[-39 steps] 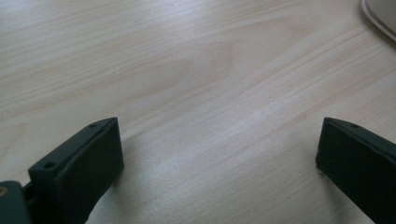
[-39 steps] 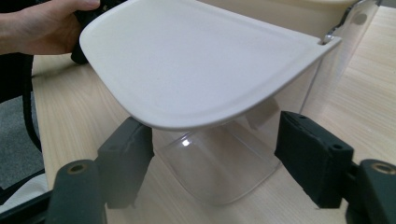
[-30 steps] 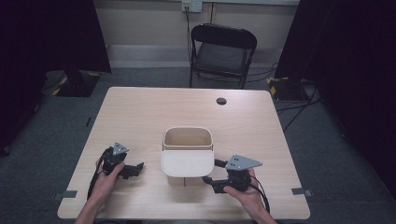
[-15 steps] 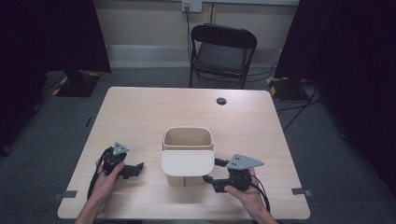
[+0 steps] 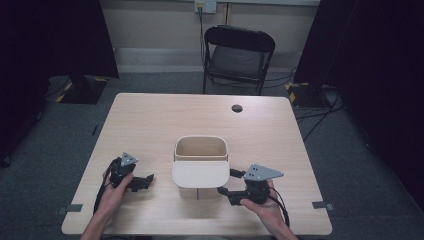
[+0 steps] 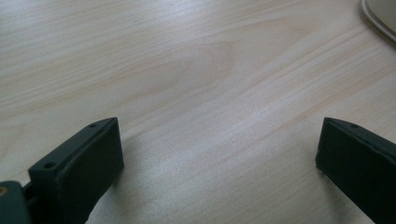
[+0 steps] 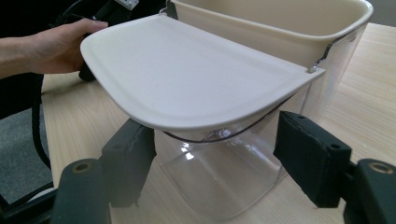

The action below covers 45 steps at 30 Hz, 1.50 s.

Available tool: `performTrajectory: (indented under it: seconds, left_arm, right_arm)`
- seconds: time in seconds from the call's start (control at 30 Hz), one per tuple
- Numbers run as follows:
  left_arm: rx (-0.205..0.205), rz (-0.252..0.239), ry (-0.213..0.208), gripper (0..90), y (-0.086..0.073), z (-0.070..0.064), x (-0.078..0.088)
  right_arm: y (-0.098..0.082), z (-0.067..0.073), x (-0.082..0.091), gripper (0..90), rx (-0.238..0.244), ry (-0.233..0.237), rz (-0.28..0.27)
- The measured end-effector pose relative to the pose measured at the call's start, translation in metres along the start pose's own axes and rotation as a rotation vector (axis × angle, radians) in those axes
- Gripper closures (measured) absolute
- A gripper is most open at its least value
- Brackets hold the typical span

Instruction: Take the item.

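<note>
A clear plastic bin (image 5: pixel 200 152) with a cream rim stands at the table's front middle; its cream lid (image 5: pixel 200 173) hangs open toward the person, hinged on a wire (image 7: pixel 261 122). My right gripper (image 5: pixel 226 184) rests on the table just right of the bin, jaws open and pointing at its clear wall (image 7: pixel 219 172) under the lid (image 7: pixel 187 74). Left of the bin lies my left gripper (image 5: pixel 148 179), held by a hand, jaws open over bare wood (image 6: pixel 215 112).
The light wooden table (image 5: pixel 165 120) has a small black disc (image 5: pixel 237 108) at its far right. A black folding chair (image 5: pixel 239 55) stands beyond the far edge. Cables trail from both grippers over the front edge.
</note>
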State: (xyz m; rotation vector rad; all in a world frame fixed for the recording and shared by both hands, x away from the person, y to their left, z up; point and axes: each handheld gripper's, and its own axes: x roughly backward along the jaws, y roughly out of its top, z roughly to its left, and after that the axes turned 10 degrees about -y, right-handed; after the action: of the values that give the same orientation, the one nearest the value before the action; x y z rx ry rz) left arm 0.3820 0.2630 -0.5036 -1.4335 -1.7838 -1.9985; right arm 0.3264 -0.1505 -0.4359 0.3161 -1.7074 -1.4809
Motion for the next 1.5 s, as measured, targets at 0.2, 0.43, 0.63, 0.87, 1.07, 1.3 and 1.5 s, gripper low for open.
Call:
performTrajectory:
  seconds: [0.2,0.43,0.63,0.87,1.07,1.3,1.5]
  left_arm:
    - [-0.001,0.0,0.0,0.1,0.0,0.0,0.0]
    - [0.0,0.0,0.0,0.1,0.0,0.0,0.0]
    - [-0.001,0.0,0.0,0.1,0.0,0.0,0.0]
    - [0.0,0.0,0.0,0.1,0.0,0.0,0.0]
    - [-0.01,0.013,0.001,0.2,0.0,0.0,0.001]
    - [-0.01,0.013,0.0,0.2,0.0,0.0,0.001]
    - [-0.01,0.013,0.001,0.2,0.0,0.0,0.001]
  right_arm:
    - [0.002,0.0,0.001,28.9,-0.008,-0.003,-0.006]
    - [0.004,-0.001,0.001,29.8,-0.012,-0.008,-0.016]
    - [0.006,-0.002,0.002,29.7,-0.013,-0.01,-0.022]
    - [0.007,-0.003,0.004,30.8,-0.015,-0.013,-0.033]
    - [0.01,-0.004,0.003,31.6,-0.026,-0.007,-0.034]
    - [0.01,-0.004,0.003,32.2,-0.027,-0.012,-0.035]
    - [0.011,-0.005,0.004,31.1,-0.032,-0.026,-0.035]
